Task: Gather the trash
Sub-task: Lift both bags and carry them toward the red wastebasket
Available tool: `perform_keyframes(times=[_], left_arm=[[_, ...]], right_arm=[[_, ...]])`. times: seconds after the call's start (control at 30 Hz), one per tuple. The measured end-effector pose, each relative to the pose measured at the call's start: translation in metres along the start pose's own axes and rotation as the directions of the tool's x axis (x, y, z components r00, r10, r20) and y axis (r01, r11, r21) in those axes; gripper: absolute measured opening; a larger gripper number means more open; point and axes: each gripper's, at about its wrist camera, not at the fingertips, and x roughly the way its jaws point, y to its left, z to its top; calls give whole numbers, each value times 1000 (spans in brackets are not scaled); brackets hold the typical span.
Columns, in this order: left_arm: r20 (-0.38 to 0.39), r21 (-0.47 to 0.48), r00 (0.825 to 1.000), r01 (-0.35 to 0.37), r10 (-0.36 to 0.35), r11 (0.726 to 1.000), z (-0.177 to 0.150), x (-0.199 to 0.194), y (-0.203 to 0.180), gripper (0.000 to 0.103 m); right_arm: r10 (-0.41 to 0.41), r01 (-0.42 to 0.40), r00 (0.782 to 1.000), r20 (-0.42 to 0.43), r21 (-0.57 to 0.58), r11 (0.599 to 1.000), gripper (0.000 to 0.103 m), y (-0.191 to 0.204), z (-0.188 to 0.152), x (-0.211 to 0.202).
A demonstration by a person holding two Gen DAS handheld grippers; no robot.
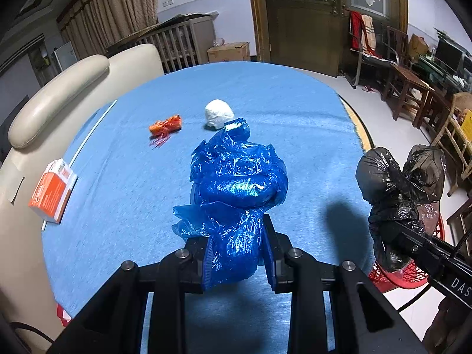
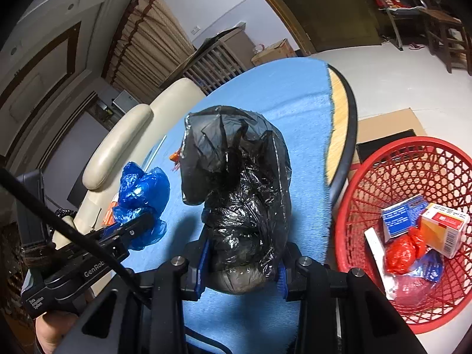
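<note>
My left gripper (image 1: pixel 236 250) is shut on a crumpled blue plastic bag (image 1: pixel 239 183) and holds it above the blue tablecloth (image 1: pixel 132 177). My right gripper (image 2: pixel 240 261) is shut on a crumpled black plastic bag (image 2: pixel 239 183), held above the table near its right edge; it also shows in the left wrist view (image 1: pixel 398 188). On the cloth lie an orange wrapper (image 1: pixel 165 126), a white paper ball (image 1: pixel 219 113) and an orange-and-white box (image 1: pixel 53 191). A red mesh basket (image 2: pixel 368 177) stands on the floor to the right of the table, holding boxes and wrappers.
A cream armchair (image 1: pixel 59 88) stands against the table's left side. A white stick (image 1: pixel 91 132) lies on the cloth at the left. Flat cardboard (image 2: pixel 386 124) lies on the floor behind the basket. Wooden chairs (image 1: pixel 413 88) stand at the far right.
</note>
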Motion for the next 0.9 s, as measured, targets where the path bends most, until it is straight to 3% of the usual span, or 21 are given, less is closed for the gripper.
perform_keyframes(times=[0.57,0.9], left_arm=[[6,36,999,32,-32,999,3,-3,-17,30],[3,70,997,75,-76,995,10,1,-42,30]], right_arm=[[-40,38,998,38,40,998,38,8,-7,-20],[-124,114,988,96,100,988,38,-13,-8,-53]])
